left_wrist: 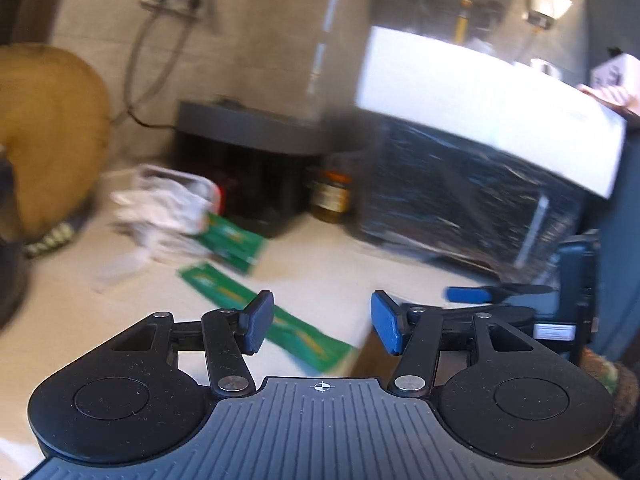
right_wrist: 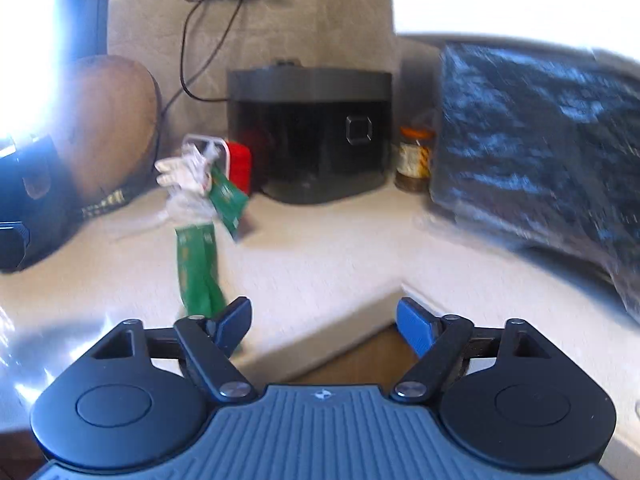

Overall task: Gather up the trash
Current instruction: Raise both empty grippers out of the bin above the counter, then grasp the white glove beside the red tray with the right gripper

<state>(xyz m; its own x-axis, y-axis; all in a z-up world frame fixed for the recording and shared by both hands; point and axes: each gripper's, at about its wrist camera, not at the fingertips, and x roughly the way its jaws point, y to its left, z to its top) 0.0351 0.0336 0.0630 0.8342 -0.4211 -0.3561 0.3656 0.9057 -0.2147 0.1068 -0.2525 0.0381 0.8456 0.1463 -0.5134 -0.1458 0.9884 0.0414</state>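
Nearest the lenses, both tools hang empty over the pale countertop: the left gripper has its blue pads spread with nothing between them, and the right gripper stands wider apart, likewise bare. Trash lies ahead on the counter. One long green wrapper stretches toward the counter's front edge, just beyond the left pads; a second green wrapper sits behind it, touching a heap of crumpled white paper (a clear scrap beside it is too blurred to name). Behind the heap stand a black cooker, a jar and a dark box.

Nothing is collected yet, I judge; this is the approach. The next move calls for lowering one gripper over the near wrapper and closing on its thin edge, since it lies flat.
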